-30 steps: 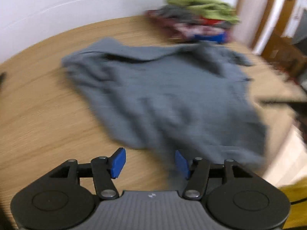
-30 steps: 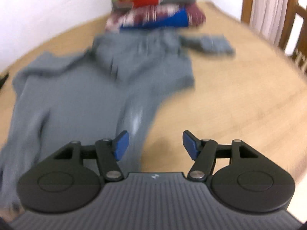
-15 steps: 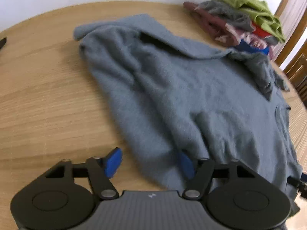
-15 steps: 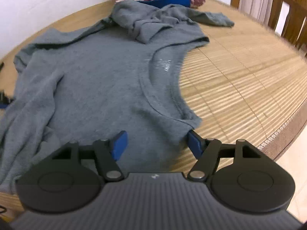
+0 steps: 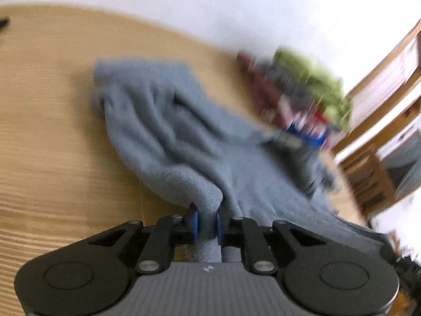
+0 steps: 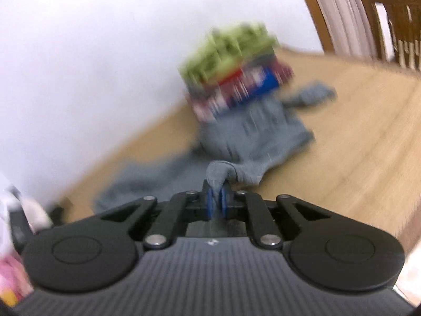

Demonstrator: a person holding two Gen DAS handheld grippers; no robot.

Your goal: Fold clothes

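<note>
**Both grippers now pinched on grey shirt, lift starting**

Bg: plain white wall behind a pale wood-grain table (image 5: 52,137), fine straight grain lines; wooden chair frame w/ slats (image 6: 389,13) at upper right of right wrist view. Both views motion-blurred.

What changed: half a sec ago both sets of jaws stood wide w/ the shirt edge between them. They have just been closing, and each now has cloth in it. Left gripper (image 5: 206,222): blue pads narrow, a thick fold of the grey fleecy long-sleeve shirt (image 5: 184,142) squeezed between, fabric bulging above the pads at lower centre of frame. Right gripper (image 6: 217,202): blue pads nearly together on a thin bunched nub of the same shirt (image 6: 252,134), cloth puckering up out of the pinch at frame centre. Before, the shirt lay spread flat; now it's drawn into ridges running from the pinch pts.

Meaning for task: grasp step looks done, two hold pts secured. Prob next is carry/lift of the held edge over the body for the first fold. Fold itself not yet made.

Materials/shapes: shirt is soft, matte, fuzzy knit, limp, drapes in deep rounded folds; will sag btw grippers, no stiffness. Rest of it trails on table toward upper left in left view, w/ a sleeve end poking out mid-right in right view. Stack of folded clothes, green on top, red/blue/patterned below (image 6: 234,60), sits at shirt's far end by wall, blurred, seems to touch it. Gripper bodies: hard black plastic linkages, ribbed grey housing.
</note>
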